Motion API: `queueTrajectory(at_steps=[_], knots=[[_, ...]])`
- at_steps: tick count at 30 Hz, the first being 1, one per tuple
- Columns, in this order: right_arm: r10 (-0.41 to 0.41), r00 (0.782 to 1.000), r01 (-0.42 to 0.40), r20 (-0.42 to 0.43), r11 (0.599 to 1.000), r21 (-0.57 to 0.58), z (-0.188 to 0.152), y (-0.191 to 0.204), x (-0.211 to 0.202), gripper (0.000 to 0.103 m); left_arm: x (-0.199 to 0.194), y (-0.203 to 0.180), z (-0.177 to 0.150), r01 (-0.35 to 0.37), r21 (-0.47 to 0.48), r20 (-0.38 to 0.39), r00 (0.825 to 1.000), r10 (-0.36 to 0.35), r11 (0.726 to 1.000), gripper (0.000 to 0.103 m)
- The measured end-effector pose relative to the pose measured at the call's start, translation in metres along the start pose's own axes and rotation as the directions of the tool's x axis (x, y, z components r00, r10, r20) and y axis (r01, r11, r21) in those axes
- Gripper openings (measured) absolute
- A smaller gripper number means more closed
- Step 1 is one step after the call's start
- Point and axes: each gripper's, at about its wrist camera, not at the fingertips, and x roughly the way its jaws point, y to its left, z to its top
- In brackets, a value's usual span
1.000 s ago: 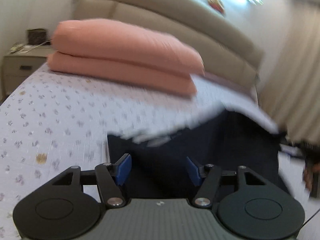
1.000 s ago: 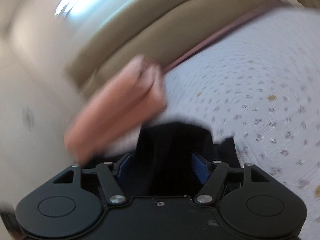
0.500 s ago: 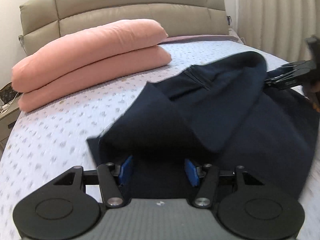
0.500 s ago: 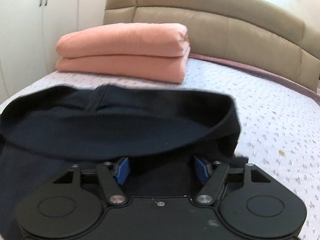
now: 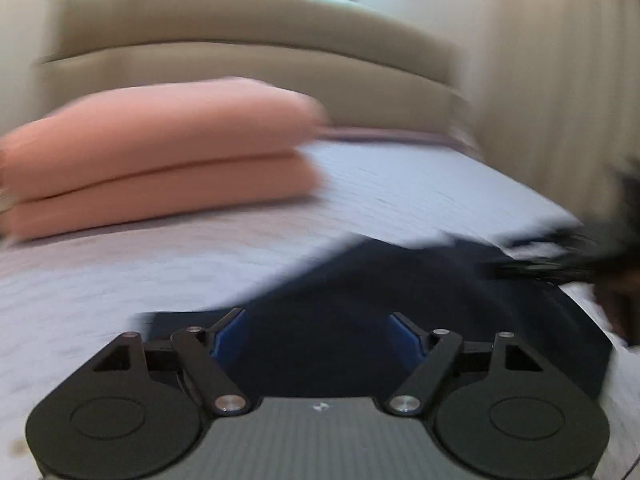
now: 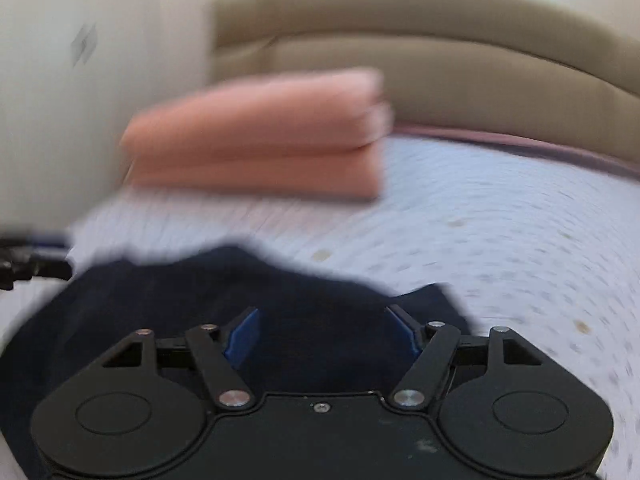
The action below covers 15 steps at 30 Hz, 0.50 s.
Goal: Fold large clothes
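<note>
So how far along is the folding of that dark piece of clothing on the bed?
Early to midway, I'd guess. Done: the dark garment lies on the bed, bunched with an uneven edge, not yet a neat fold. In hand: nothing looks clamped; the left gripper is opening over the cloth, and the right gripper stands wide over it. Left: squaring it into a tidy stack like the pink bedding.

The left gripper point(image 5: 318, 332) has a grey ribbed body with a small pale mark at its front edge, flanked by two round black discs. Black link arms with silver pivot screws carry blue-padded fingers point(image 5: 230, 332). The right gripper point(image 6: 320, 330) is alike but has a smooth black body, one small centre screw, and blue-padded fingers point(image 6: 242, 334).
</note>
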Motion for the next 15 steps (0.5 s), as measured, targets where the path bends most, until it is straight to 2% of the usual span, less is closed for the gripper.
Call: queueTrajectory(at_steps=[2, 3, 5, 6, 9, 10, 11, 12, 13, 14, 15], knots=[[-0.012, 0.999, 0.014, -0.052, 1.000, 0.026, 0.003, 0.004, 0.038, 0.086, 0.039, -0.023, -0.002, 0.042, -0.017, -0.010, 0.999, -0.042, 0.999, 0.083], [-0.009, 0.997, 0.013, -0.071, 0.998, 0.055, 0.003, -0.002, 0.054, 0.089, 0.063, -0.033, -0.002, 0.029, -0.060, -0.022, 0.999, -0.030, 0.998, 0.083], [-0.010, 0.995, 0.024, -0.100, 0.990, 0.138, 0.001, -0.018, 0.079, 0.093, 0.107, -0.032, -0.002, -0.081, -0.137, -0.054, 0.996, 0.074, 0.987, 0.083], [-0.022, 0.995, 0.040, -0.096, 0.982, 0.186, -0.002, -0.031, 0.084, 0.094, 0.124, -0.028, -0.001, -0.124, -0.143, -0.073, 0.991, 0.114, 0.982, 0.083], [0.020, 0.996, -0.001, -0.092, 0.978, 0.210, -0.005, -0.052, 0.087, 0.093, 0.132, -0.015, 0.005, -0.114, -0.098, -0.063, 0.992, 0.108, 0.989, 0.084], [0.046, 0.995, -0.027, -0.090, 0.981, 0.194, -0.007, -0.058, 0.085, 0.093, 0.129, -0.007, 0.005, -0.095, -0.103, -0.060, 0.994, 0.089, 0.990, 0.078], [0.056, 0.995, -0.039, -0.085, 0.981, 0.192, -0.010, -0.066, 0.082, 0.093, 0.127, -0.002, 0.004, -0.076, -0.120, -0.053, 0.996, 0.070, 0.990, 0.062], [0.040, 0.996, -0.023, -0.081, 0.980, 0.199, -0.013, -0.075, 0.077, 0.094, 0.122, 0.009, 0.007, -0.058, -0.153, -0.047, 0.998, 0.052, 0.987, 0.054], [-0.021, 0.995, 0.040, -0.095, 0.978, 0.207, -0.019, -0.085, 0.074, 0.095, 0.118, 0.024, 0.005, -0.029, -0.203, -0.043, 0.999, 0.021, 0.979, 0.038], [-0.055, 0.994, 0.076, -0.098, 0.972, 0.220, -0.026, -0.097, 0.070, 0.097, 0.114, 0.040, 0.002, -0.004, -0.265, -0.045, 0.999, -0.008, 0.964, 0.017], [-0.057, 0.994, 0.078, -0.092, 0.968, 0.239, -0.029, -0.106, 0.066, 0.097, 0.109, 0.055, -0.004, 0.010, -0.323, -0.049, 0.998, -0.027, 0.946, 0.004]])
